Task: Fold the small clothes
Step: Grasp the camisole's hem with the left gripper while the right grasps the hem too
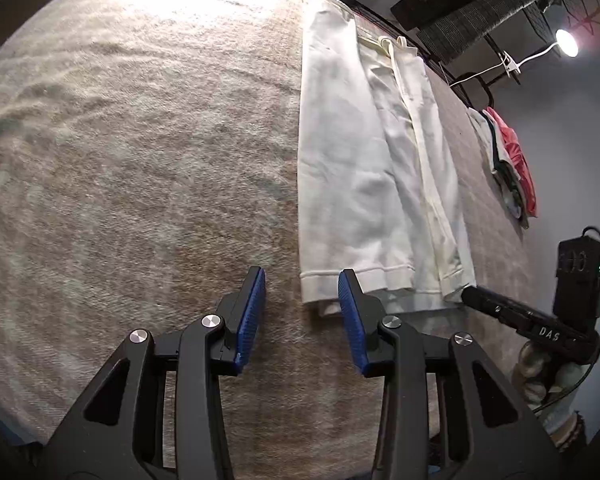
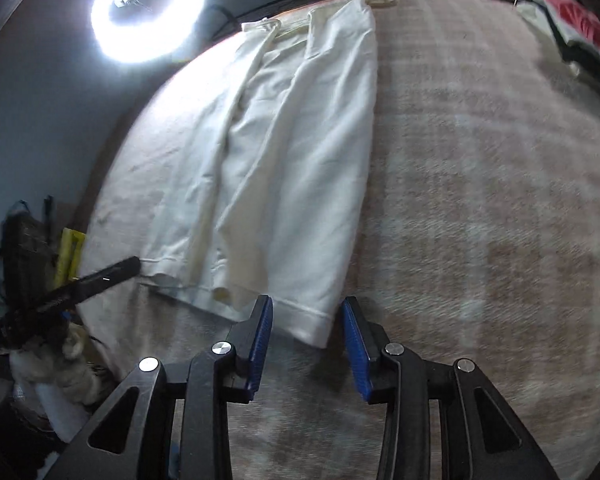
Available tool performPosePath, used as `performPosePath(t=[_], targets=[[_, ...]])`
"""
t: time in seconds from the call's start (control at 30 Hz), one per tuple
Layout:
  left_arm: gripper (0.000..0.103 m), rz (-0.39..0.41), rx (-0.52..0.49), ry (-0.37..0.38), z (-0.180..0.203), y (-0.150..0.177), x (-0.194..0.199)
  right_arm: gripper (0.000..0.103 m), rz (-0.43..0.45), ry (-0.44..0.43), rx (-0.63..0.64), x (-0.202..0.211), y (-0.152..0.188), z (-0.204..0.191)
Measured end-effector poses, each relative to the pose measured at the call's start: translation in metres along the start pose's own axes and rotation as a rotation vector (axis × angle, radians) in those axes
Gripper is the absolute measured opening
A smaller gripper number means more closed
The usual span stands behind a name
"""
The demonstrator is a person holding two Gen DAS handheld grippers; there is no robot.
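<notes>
A pair of cream-white trousers [image 1: 364, 168] lies flat on the beige blanket [image 1: 140, 160], folded lengthwise, hems toward me and waistband far. My left gripper [image 1: 302, 300] is open and empty, its blue pads straddling the near-left hem corner just above the cloth. My right gripper [image 2: 307, 332] is open and empty, over the near-right hem corner of the trousers [image 2: 292, 152]. The right gripper [image 1: 500, 308] also shows in the left wrist view at the hem's right end. The left gripper [image 2: 100, 276] shows in the right wrist view at the hem's left end.
A pile of folded clothes [image 1: 512, 160], pink on top, lies at the blanket's right edge; it also shows in the right wrist view [image 2: 580, 28]. A ring light [image 2: 148, 12] glares at the left. A lamp [image 1: 567, 42] and dark shelving [image 1: 480, 4] stand behind.
</notes>
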State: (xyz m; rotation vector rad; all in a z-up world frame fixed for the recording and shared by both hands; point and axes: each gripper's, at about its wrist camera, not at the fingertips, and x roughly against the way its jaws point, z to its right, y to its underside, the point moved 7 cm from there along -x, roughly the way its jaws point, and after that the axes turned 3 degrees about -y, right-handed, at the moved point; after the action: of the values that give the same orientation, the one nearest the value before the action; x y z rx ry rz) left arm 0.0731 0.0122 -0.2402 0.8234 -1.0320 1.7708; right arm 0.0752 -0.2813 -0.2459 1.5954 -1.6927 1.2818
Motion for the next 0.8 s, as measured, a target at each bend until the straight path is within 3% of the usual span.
performPosePath(t=[0.07,0.13,0.17,0.2,0.4,0.57,0.7,0.8], targets=[[0.022,-0.023,0.005,0.022,0.002,0.0,-0.004,0.036,0.005,-0.032,-0.016,0.0,0.004,0.002],[0.006,-0.041,-0.002,0.03,0.005,0.001,-0.009,0.022,0.007,-0.047,-0.009,0.0,0.003,0.001],[0.005,-0.036,-0.005,0.027,0.006,0.0,-0.011,0.009,0.004,-0.069,-0.022,0.0,0.002,0.002],[0.003,-0.033,-0.004,0.031,0.007,-0.001,-0.011,0.004,-0.003,-0.102,-0.047,-0.001,0.002,0.003],[0.002,-0.019,0.052,0.09,0.005,-0.004,0.006,0.002,0.049,-0.186,-0.115,0.017,-0.003,0.006],[0.002,0.003,-0.026,0.07,0.009,0.008,0.028,0.002,0.087,-0.221,-0.096,0.046,0.006,-0.005],[0.002,-0.041,-0.031,0.025,0.003,0.015,0.012,0.002,0.013,-0.147,-0.079,0.024,0.021,-0.002],[0.002,-0.051,-0.001,0.037,0.0,0.014,0.01,0.002,-0.036,-0.133,-0.117,0.008,0.025,0.005]])
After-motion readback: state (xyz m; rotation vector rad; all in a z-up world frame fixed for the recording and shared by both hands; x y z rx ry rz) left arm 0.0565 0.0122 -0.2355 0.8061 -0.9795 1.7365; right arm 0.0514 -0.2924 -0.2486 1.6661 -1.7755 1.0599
